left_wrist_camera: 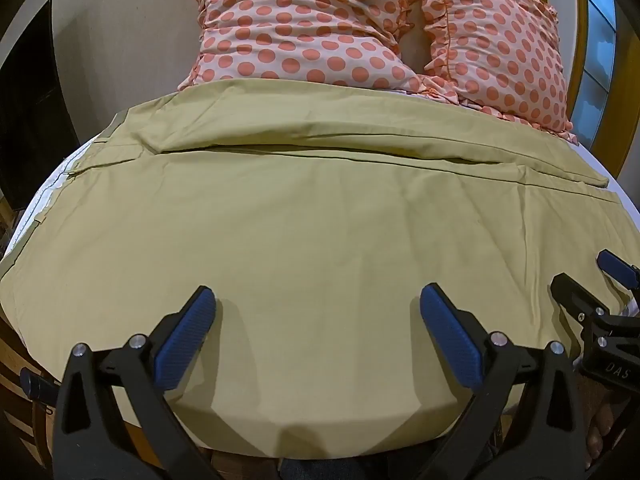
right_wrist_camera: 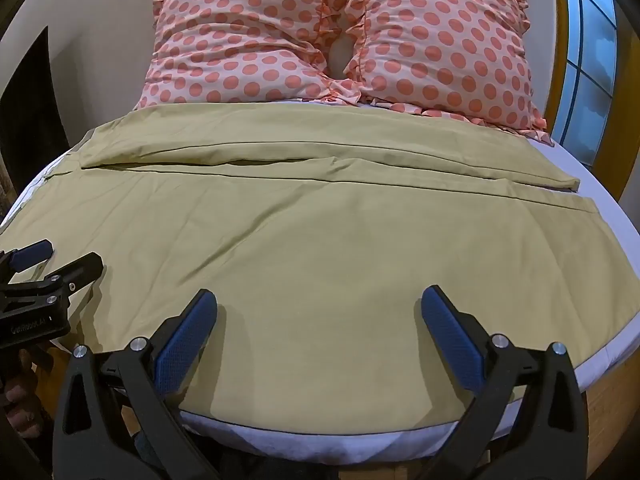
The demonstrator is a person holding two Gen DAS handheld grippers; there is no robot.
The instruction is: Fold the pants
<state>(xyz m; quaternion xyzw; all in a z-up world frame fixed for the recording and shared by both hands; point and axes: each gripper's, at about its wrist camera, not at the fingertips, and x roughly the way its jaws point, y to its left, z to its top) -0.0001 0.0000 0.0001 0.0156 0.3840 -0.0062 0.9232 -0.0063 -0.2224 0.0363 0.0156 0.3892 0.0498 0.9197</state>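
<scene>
Olive-tan pants (left_wrist_camera: 304, 216) lie spread flat across the bed, waistband at the left, leg hems at the right; they also show in the right wrist view (right_wrist_camera: 320, 240). One leg lies nearer, the other behind it along a long seam. My left gripper (left_wrist_camera: 318, 300) is open and empty, hovering over the near edge of the pants. My right gripper (right_wrist_camera: 319, 304) is open and empty over the near edge too. The right gripper shows at the right edge of the left wrist view (left_wrist_camera: 588, 280), and the left gripper at the left edge of the right wrist view (right_wrist_camera: 56, 260).
Two orange polka-dot pillows (right_wrist_camera: 248, 40) (right_wrist_camera: 448, 48) lean against the wall at the bed's head. The white mattress (right_wrist_camera: 624, 280) sits on a wooden frame (right_wrist_camera: 612, 392). A window (right_wrist_camera: 588, 60) is at the right, a dark cabinet (left_wrist_camera: 28, 112) at the left.
</scene>
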